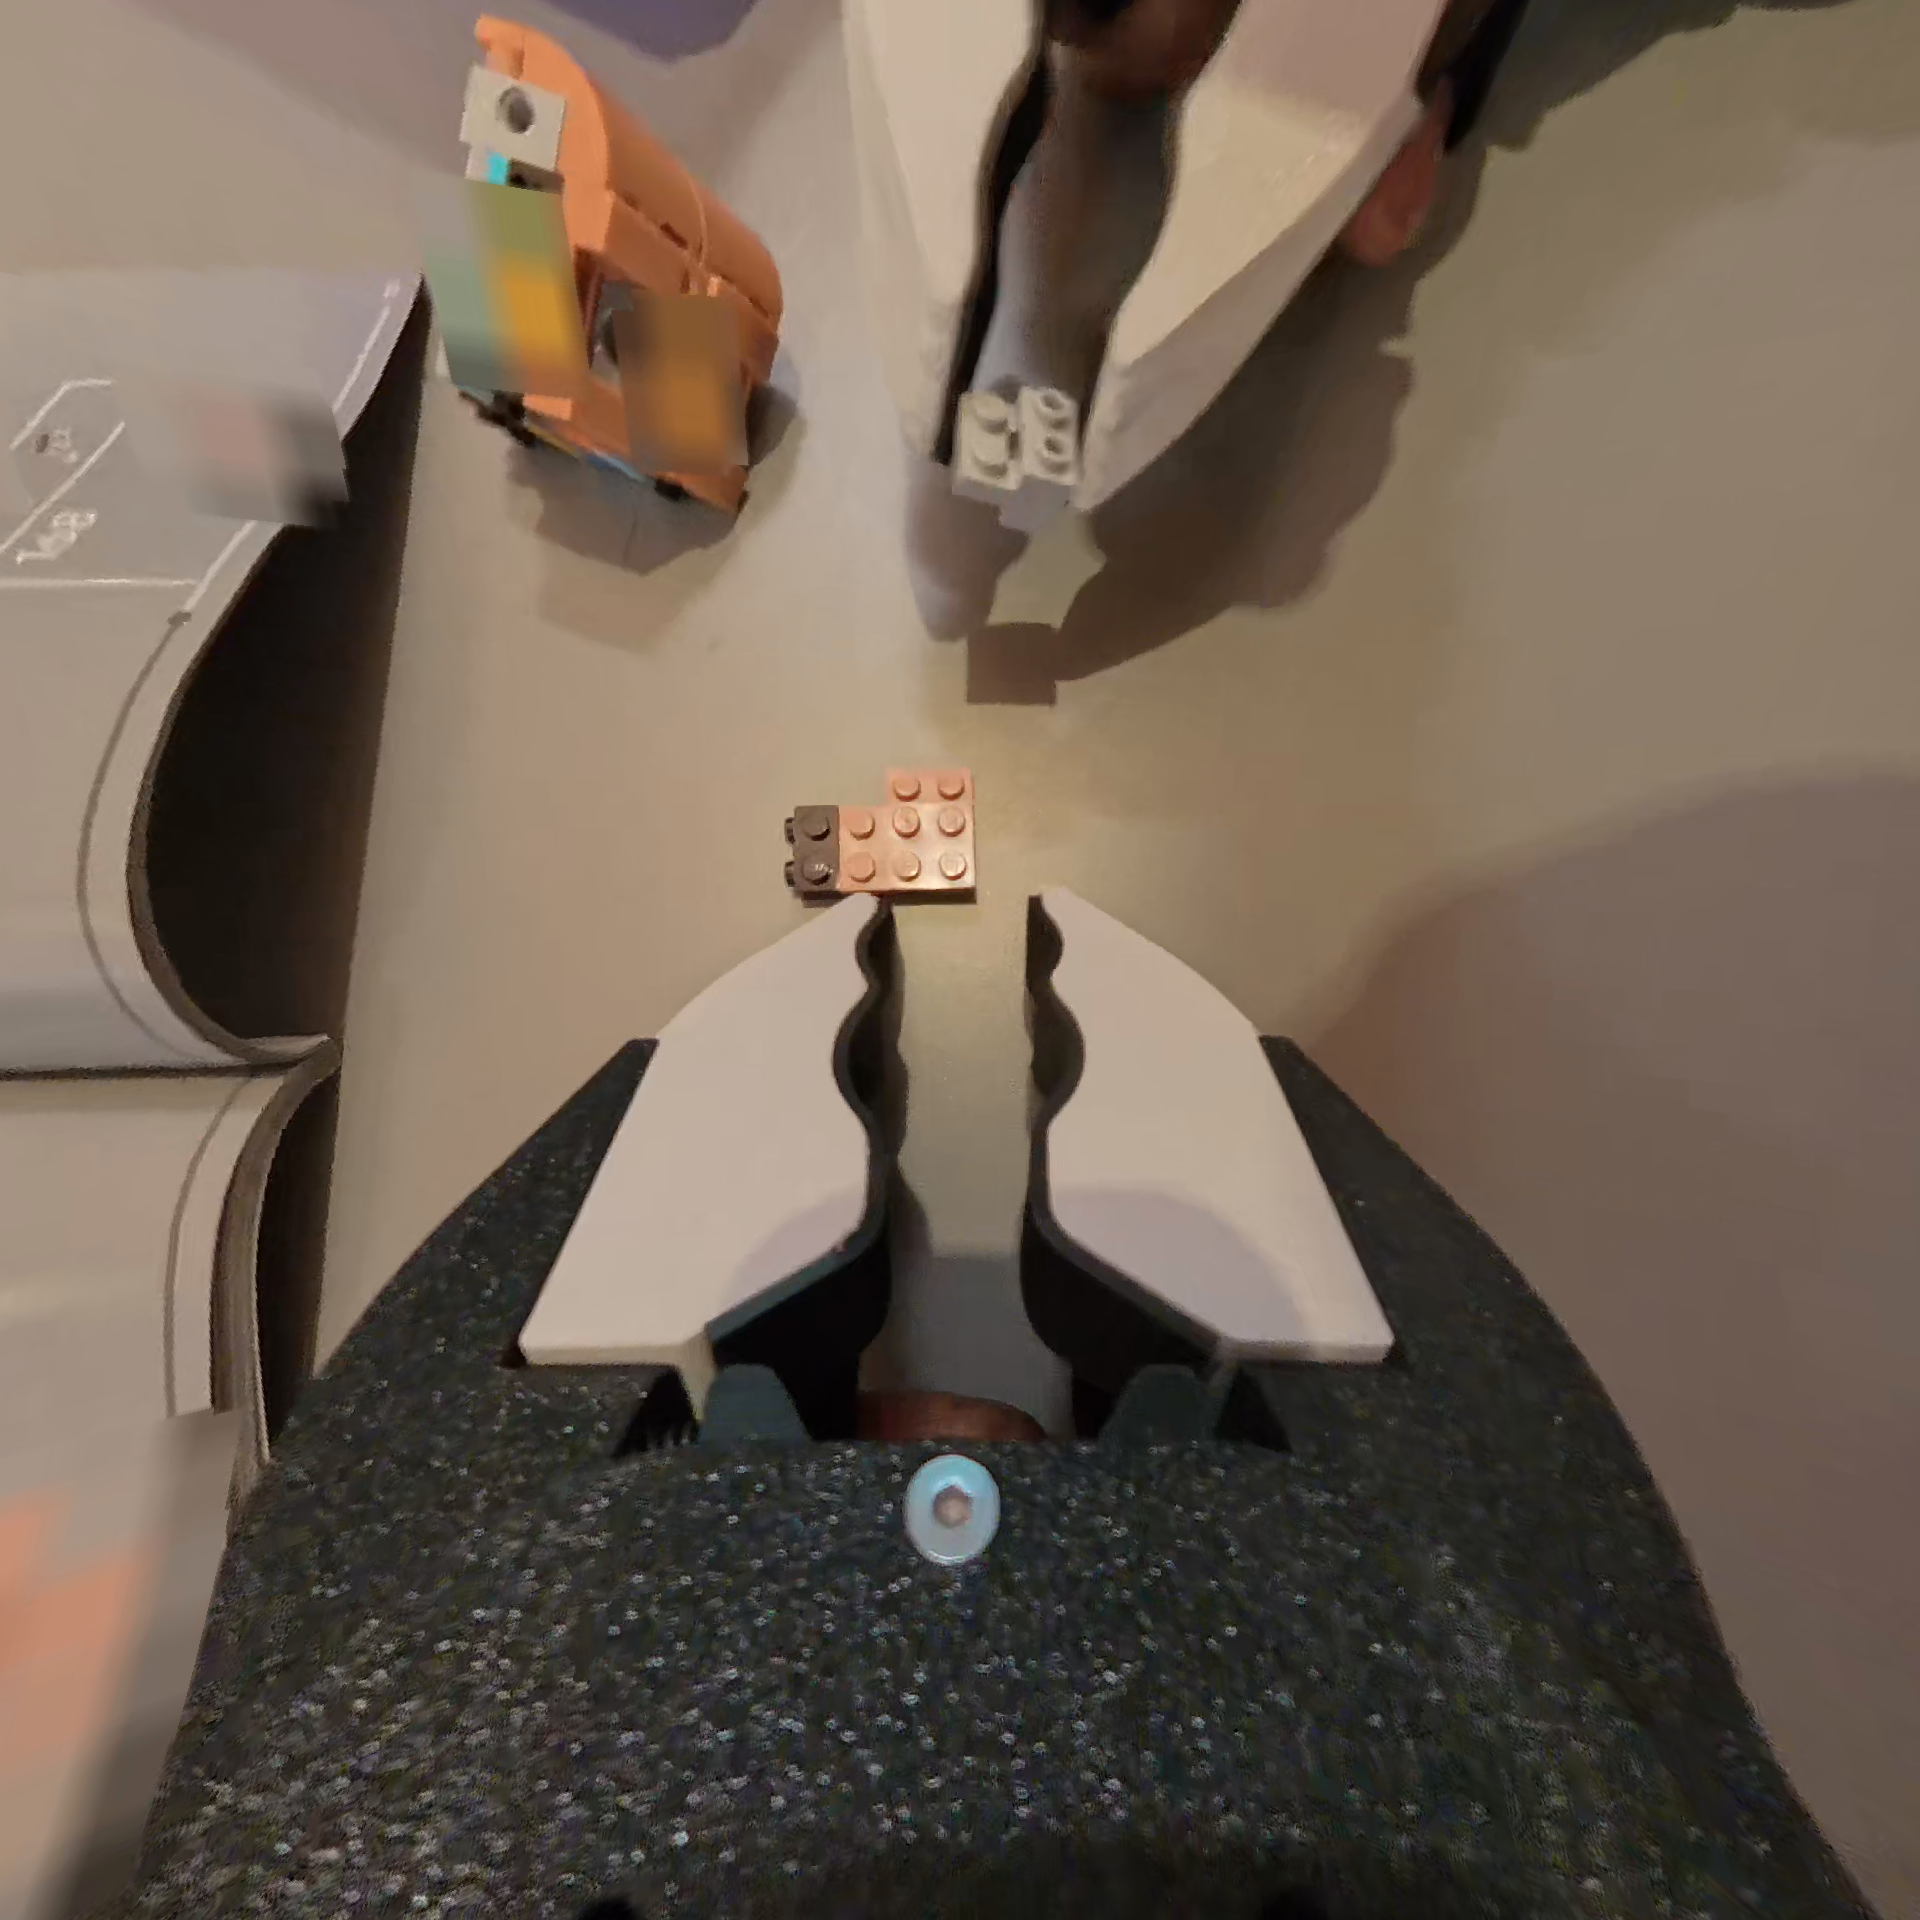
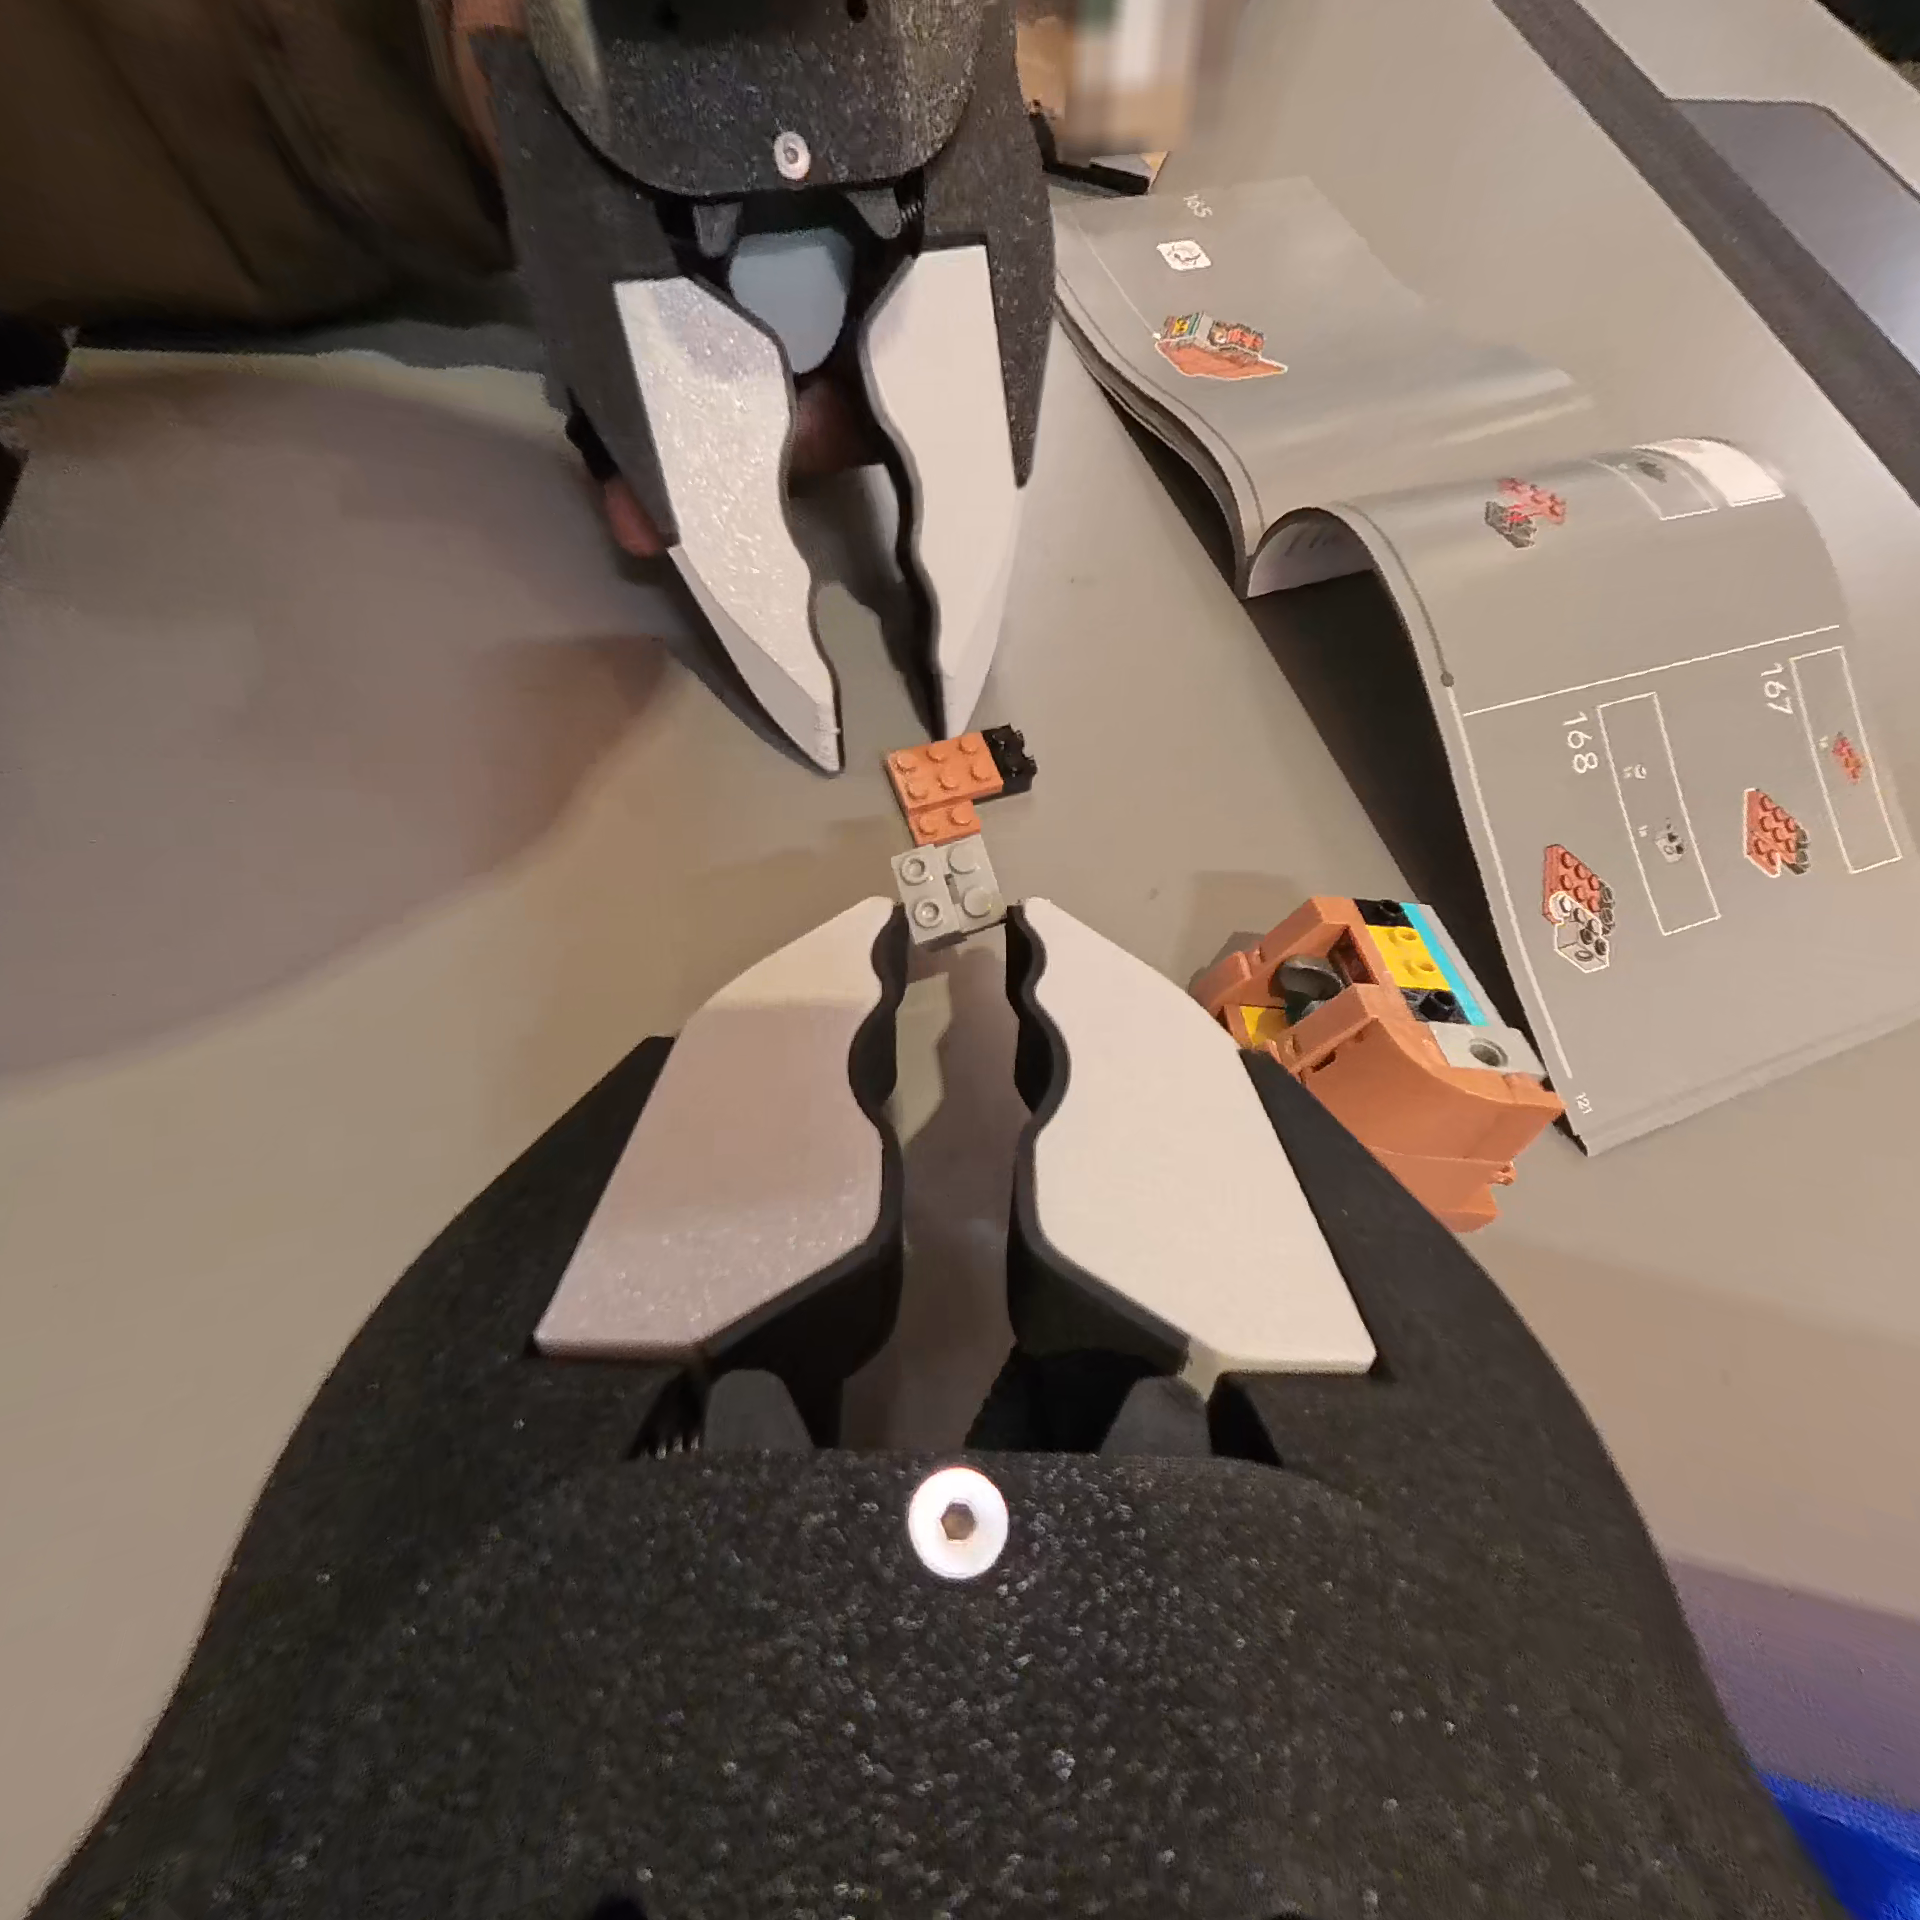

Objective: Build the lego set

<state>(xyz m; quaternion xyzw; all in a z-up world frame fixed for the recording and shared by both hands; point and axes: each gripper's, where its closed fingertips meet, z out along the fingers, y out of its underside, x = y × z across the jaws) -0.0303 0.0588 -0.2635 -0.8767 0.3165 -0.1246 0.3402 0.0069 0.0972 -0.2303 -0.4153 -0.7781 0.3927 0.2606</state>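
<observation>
A: Right gripper (image 2: pixel 954 914)?
B: Pinching a small grey brick (image 2: pixel 948 891) at its fingertips, held just above the bench (image 2: pixel 364 727). The brick sits right next to the orange plate (image 2: pixel 938 781); can't tell if they touch.

A: And the left?
B: Left gripper (image 1: pixel 954 902) has its jaws spread, nothing between them. One fingertip is right at the edge of the orange plate, which lies flat on the bench with a black piece (image 1: pixel 814 847) clipped to one end.

A: Rest of the set?
B: The brown-orange sub-build (image 2: pixel 1382 1049) lies on its side on the bench, off to the right gripper's right, against the open instruction booklet (image 2: pixel 1621 727). Booklet pages are curling up.
</observation>
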